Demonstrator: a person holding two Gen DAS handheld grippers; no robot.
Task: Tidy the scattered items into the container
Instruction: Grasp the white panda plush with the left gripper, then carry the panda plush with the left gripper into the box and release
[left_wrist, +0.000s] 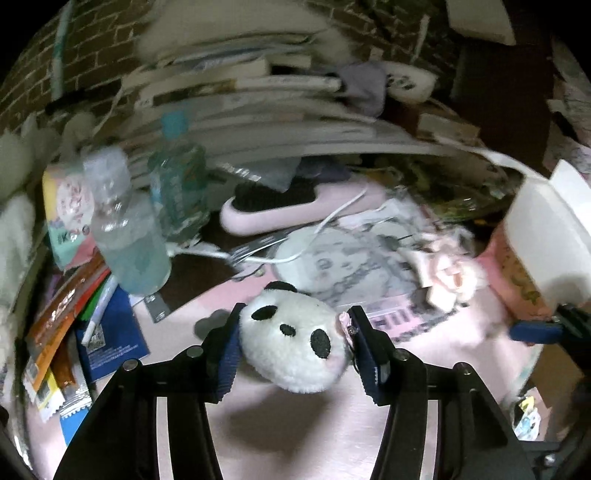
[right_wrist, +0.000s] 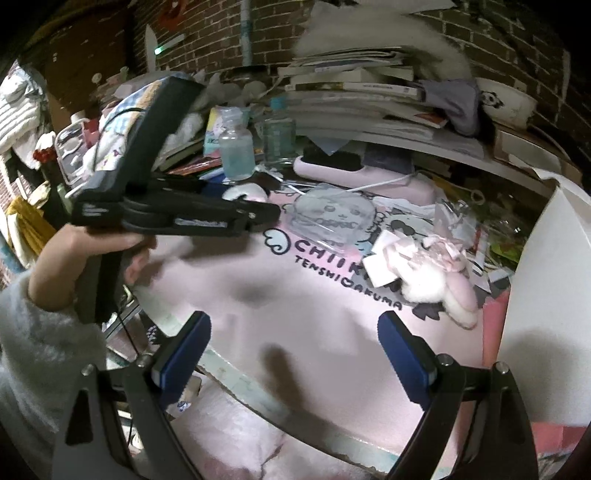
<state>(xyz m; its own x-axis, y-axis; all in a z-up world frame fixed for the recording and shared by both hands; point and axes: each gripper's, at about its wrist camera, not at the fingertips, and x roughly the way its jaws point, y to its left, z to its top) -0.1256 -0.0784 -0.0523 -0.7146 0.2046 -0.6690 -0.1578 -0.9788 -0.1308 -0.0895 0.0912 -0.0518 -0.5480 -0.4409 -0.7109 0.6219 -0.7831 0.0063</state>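
A white panda plush (left_wrist: 295, 339) with black eye patches sits between the blue pads of my left gripper (left_wrist: 295, 319), which is shut on it just above the pink mat (left_wrist: 295, 424). The right wrist view shows that gripper from the side, held by a hand (right_wrist: 96, 240) in a fuzzy sleeve. My right gripper (right_wrist: 295, 350) stands open over the mat (right_wrist: 314, 302) with nothing between its fingers. A pink and white plush (right_wrist: 439, 277) lies on the mat beside the white container (right_wrist: 546, 295), which stands at the right edge (left_wrist: 554, 236).
Two clear bottles (left_wrist: 129, 240) stand at the back left, near snack packets and pens (left_wrist: 55, 350). A pink hairbrush (left_wrist: 288, 210), a white cable and papers lie behind the mat. A tall stack of books (left_wrist: 258, 92) fills the back against a brick wall.
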